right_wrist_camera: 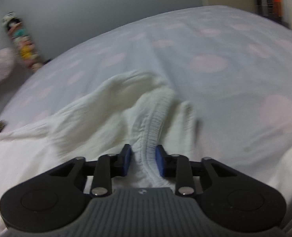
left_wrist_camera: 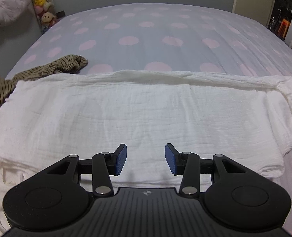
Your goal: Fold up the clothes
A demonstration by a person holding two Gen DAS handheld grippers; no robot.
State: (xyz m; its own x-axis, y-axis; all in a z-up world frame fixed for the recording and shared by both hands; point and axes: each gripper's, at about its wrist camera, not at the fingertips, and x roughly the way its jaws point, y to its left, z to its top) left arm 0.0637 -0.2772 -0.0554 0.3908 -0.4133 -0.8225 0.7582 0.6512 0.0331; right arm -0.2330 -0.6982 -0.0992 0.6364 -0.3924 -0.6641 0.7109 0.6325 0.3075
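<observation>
**Soft white garment, gathered band caught at the right**

The white garment (left_wrist_camera: 138,114) is lying spread across the near part of the bed (left_wrist_camera: 146,35), folded over on itself so that a rolled edge is running along its far side. It is looking like crinkled, gauzy cotton: light, limp and quick to wrinkle, so it is likely going to sag and trail from wherever it is lifted rather than hold a shape. It is not fragile or slippery, but thin layers are probably going to slide apart unless pinched together.

The elastic band (right_wrist_camera: 151,130) at its right end is the firmest place to take hold, being thick and ribbed. The right gripper (right_wrist_camera: 143,161) is straddling that band, jaws narrowed with the gathered cloth bunched between the blue pads (right_wrist_camera: 127,158); the view is blurred, so whether they are truly pressing is unclear.

The left gripper (left_wrist_camera: 145,159) is hovering over the flat middle of the cloth, jaws about half apart and holding nothing. A matching hold at the left edge would be sensible.

A striped brown garment (left_wrist_camera: 53,67) is lying crumpled just beside the white one's left end.
</observation>
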